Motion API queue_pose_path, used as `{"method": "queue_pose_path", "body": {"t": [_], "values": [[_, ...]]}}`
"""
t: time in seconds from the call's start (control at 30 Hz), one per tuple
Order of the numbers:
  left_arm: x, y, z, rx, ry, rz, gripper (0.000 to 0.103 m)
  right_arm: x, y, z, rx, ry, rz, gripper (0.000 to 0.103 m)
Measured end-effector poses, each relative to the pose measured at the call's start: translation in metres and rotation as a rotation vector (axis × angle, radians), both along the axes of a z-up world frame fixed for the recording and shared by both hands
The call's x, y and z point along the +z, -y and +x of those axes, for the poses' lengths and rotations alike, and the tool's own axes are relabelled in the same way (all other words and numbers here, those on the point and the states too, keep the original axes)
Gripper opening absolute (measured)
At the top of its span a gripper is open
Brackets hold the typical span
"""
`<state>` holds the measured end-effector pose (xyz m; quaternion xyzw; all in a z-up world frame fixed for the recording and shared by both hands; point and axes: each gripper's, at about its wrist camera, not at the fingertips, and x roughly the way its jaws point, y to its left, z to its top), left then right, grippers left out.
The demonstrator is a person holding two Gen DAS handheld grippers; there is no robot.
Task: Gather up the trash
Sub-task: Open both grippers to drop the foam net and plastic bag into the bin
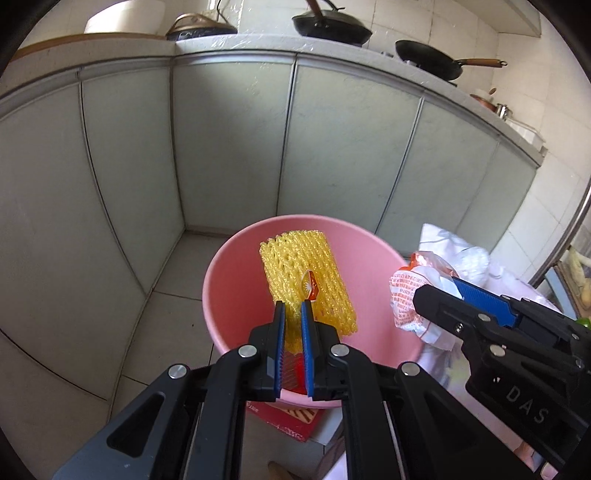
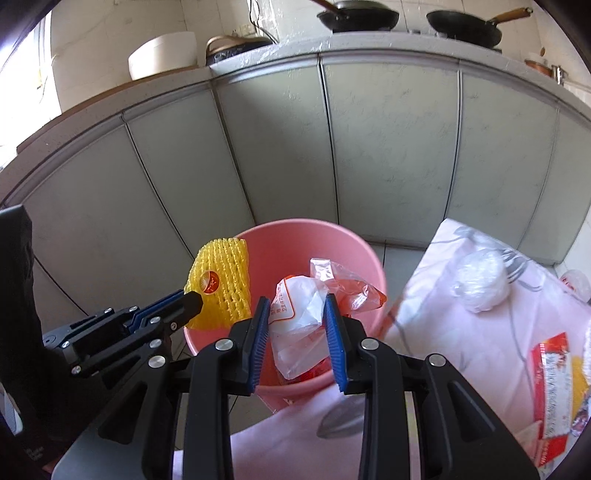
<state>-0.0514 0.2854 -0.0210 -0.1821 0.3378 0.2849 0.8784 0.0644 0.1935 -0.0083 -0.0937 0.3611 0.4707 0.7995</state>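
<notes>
A pink bucket (image 1: 229,280) (image 2: 354,243) stands on the tiled floor before grey cabinet doors. My left gripper (image 1: 293,308) is shut on a yellow foam fruit net (image 1: 303,269) (image 2: 221,280) bearing an orange sticker, and holds it over the bucket's mouth. My right gripper (image 2: 295,299) is shut on a crumpled white and orange plastic wrapper (image 2: 306,317) (image 1: 410,295), also above the bucket. In the left wrist view the right gripper (image 1: 439,291) comes in from the right, beside the bucket's rim.
A table with a pale patterned cloth (image 2: 461,295) lies to the right, carrying a white plastic ball (image 2: 480,284) and a red and white wrapper (image 2: 554,384). A red box (image 1: 291,421) sits under the bucket. Woks (image 1: 332,26) and a white pot (image 2: 162,55) rest on the counter.
</notes>
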Motion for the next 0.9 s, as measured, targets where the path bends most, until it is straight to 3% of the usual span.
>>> {"method": "queue_pose_path", "body": {"t": [0.5,0.67,0.9], "values": [[-0.045,-0.031,0.016,0.022,-0.091,-0.075,0.008,-0.040,-0.035,0.014,0.051,-0.089,-0.072,0.031],[-0.050,-0.031,0.022,0.016,-0.108,-0.087,0.010,-0.047,-0.036,0.013,0.044,-0.107,-0.108,0.036],[-0.049,-0.029,0.029,0.013,-0.113,-0.091,0.021,-0.046,-0.028,0.011,0.034,-0.111,-0.108,0.039]]}}
